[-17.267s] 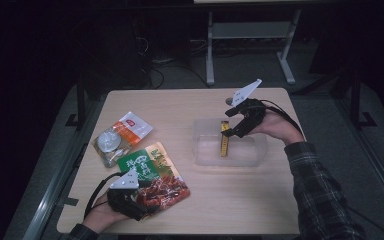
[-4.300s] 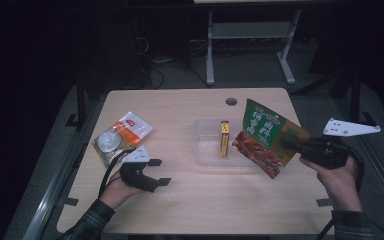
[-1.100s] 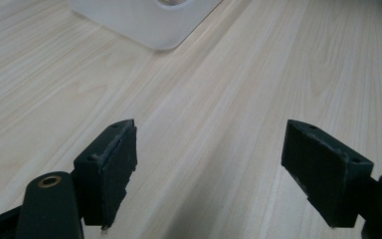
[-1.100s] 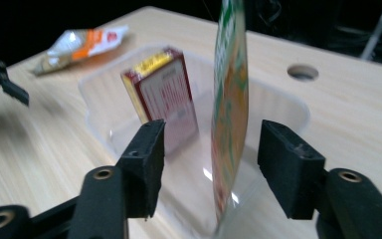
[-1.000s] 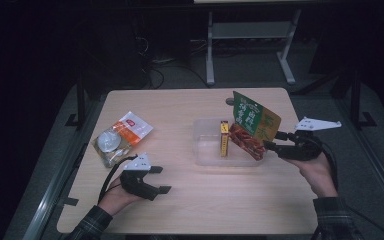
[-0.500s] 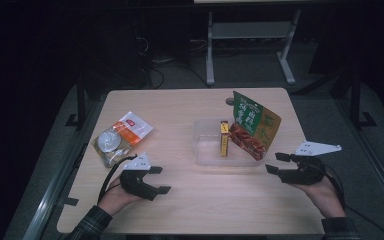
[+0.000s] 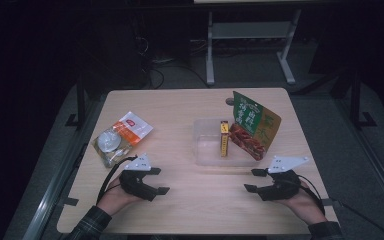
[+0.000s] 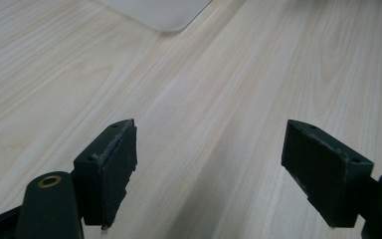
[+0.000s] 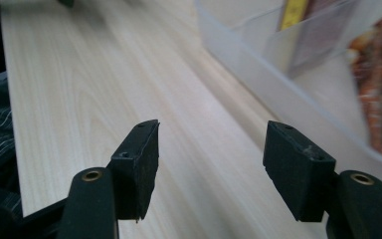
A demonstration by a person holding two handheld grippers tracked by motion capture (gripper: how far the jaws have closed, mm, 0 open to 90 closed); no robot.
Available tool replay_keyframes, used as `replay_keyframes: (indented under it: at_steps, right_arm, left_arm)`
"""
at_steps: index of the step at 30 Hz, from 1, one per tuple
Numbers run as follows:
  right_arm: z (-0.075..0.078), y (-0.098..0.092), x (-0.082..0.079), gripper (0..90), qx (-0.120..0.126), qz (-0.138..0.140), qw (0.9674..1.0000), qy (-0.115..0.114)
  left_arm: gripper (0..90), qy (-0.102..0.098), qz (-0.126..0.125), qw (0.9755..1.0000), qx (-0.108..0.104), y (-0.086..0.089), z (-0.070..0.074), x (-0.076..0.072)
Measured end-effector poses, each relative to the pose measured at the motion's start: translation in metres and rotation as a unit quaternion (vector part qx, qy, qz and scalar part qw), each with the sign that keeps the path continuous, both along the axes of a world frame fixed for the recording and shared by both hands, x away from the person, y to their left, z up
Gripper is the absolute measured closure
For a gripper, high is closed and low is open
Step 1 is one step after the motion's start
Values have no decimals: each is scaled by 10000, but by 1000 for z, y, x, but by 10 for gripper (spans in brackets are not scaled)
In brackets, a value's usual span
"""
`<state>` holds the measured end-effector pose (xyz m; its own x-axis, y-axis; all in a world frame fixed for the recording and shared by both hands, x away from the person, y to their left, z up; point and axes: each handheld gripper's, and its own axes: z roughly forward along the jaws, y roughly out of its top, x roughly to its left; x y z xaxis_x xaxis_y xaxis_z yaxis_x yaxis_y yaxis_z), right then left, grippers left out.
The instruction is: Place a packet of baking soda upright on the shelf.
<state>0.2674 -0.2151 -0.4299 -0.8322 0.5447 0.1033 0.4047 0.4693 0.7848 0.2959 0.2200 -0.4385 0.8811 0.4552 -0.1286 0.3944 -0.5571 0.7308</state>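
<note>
My right hand-held gripper [image 7: 254, 180] sits on the desk [image 7: 190, 205] with jaws apart, holding nothing; my left hand-held gripper [image 7: 156, 181] rests likewise, open and empty. The snack bag [image 7: 252, 131] stands tilted in the clear tub [image 7: 207, 150], leaning against its far right rim beside the upright yellow pack [image 7: 224, 139]. I judge the bag top-heavy: a nudge to the tub could tip it out. Two packets [image 7: 120, 137] wait at left.
</note>
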Motion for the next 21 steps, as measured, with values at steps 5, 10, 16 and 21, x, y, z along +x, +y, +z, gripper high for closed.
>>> replay_keyframes:
  at_steps: [5,10,16,21]
  right_arm:
    - [-7,10,1,384,-104,182,9997,107]
    - [-11,16,2,384,-189,260,9993,167]
    - [-12,18,3,384,-177,270,9993,160]
    - [-13,19,4,383,-187,285,9992,185]
  left_arm:
    - [215,-2,88,10000,45,5,0,2]
    - [215,-45,271,9996,37,17,4,7]
    - [215,-135,517,9985,113,37,11,18]
    - [216,-173,875,9960,81,60,21,37]
